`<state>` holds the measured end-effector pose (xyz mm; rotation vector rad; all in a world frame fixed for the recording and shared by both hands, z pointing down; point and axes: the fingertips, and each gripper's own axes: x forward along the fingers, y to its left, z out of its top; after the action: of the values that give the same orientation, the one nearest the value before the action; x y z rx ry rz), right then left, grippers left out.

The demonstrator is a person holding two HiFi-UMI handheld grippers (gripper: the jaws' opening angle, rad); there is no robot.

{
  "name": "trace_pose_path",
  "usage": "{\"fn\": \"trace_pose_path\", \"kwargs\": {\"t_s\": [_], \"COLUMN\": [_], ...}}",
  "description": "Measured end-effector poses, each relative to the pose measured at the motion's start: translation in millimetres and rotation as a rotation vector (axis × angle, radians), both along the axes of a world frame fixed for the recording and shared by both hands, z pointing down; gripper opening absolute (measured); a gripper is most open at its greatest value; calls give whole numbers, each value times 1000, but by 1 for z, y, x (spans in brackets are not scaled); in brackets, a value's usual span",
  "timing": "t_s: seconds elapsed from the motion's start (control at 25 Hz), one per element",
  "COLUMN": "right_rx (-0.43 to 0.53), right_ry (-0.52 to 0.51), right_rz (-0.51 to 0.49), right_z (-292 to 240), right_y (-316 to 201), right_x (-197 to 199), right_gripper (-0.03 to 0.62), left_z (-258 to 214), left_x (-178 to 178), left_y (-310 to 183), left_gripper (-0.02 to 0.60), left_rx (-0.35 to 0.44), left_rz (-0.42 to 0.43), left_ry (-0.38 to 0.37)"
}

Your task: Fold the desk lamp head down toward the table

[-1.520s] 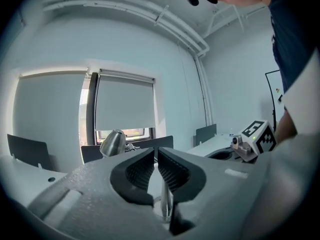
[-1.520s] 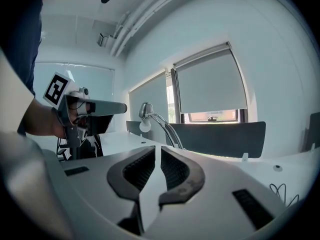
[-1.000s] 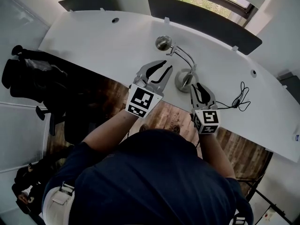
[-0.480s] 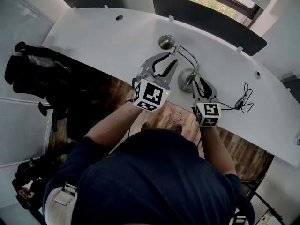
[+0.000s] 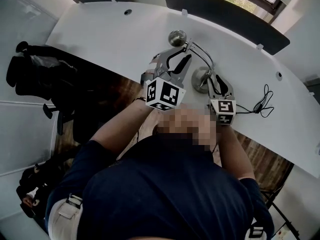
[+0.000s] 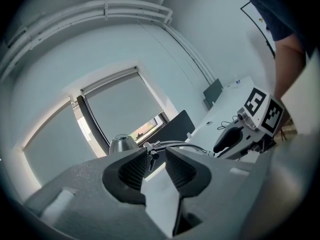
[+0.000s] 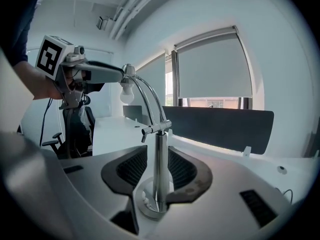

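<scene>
- The chrome desk lamp [image 7: 159, 134] stands on the white curved counter [image 5: 110, 39], right of centre in the head view. Its round base [image 5: 200, 79] is near the counter's lower edge, and its small domed metal head [image 5: 177, 37] is up toward the top centre.
- The left gripper [image 6: 156, 151] has its jaws narrowly apart. The lamp's hinge knuckle [image 6: 150, 152] sits at their tips, against one pad and with a gap to the other, so it is not clamped.
- The right gripper [image 7: 157, 151] has just been opening its jaws. They now stand wide with the upright post [image 7: 160, 174] between them, ungripped.
- To fold the head well, the left jaws probably need to close squarely on the knuckle and then swing the head slowly down along the hinge's arc. The right gripper should steady the post so the base neither slides nor tips.
- A black cable [image 5: 261, 104] lies well apart at the right.
- A dark partition panel [image 5: 225, 15] lines the counter's upper edge, and a black office chair [image 5: 30, 74] stands at the far left.
- The counter around the head looks bare, and nothing seems to stand in the way.
</scene>
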<state>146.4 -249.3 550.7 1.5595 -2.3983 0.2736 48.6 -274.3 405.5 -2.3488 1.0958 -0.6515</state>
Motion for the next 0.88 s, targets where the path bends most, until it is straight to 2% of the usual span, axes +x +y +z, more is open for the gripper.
{"fn": "trace_pose_path", "kwargs": {"t_s": [0.32, 0.72, 0.88], "right_rx": [13, 2, 3], "right_ry": [76, 78, 55], "right_rz": [-35, -57, -62], "right_z": [18, 25, 24], "right_y": [-20, -39, -40], "right_x": [-2, -12, -13], "right_gripper": [133, 127, 121], "left_z": [4, 4, 2], "left_x": [3, 4, 2], "left_y": [-2, -10, -11], "left_gripper": [100, 97, 69], "left_rx": [36, 59, 62], "left_rz": [-12, -36, -46], "left_ry": [-57, -87, -82]}}
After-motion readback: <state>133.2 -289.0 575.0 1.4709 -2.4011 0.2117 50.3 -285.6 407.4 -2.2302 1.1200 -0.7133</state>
